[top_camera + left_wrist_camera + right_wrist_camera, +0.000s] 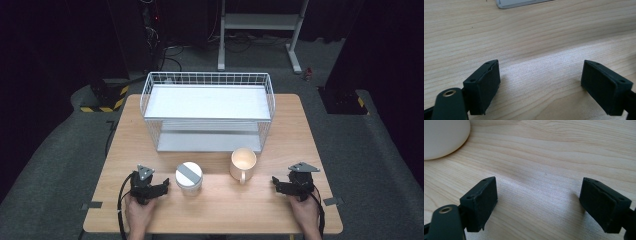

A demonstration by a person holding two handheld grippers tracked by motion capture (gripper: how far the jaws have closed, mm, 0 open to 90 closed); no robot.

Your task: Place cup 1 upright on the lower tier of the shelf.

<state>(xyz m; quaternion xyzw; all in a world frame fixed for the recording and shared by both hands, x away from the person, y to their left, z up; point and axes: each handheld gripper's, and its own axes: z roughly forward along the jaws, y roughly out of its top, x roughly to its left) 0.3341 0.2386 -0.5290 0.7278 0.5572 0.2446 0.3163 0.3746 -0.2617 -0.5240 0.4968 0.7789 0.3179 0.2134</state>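
Observation:
On the wooden table (215, 200), a cream mug (243, 164) stands right of centre with its handle toward the front. A white jar with a grey-striped lid (189, 177) stands to its left. My left gripper (165, 185) rests on the table left of the jar, held by a hand. It is open, and bare wood lies between its jaws (541, 87). My right gripper (274, 183) rests right of the mug, also open over bare wood (539, 205). The mug's rounded base (441, 137) shows at the upper left of the right gripper view.
A white wire basket rack (208, 112) with two shelves stands at the back half of the table; a corner of its base (521, 3) shows in the left gripper view. Grey floor surrounds the table, with a metal stand (260, 30) behind.

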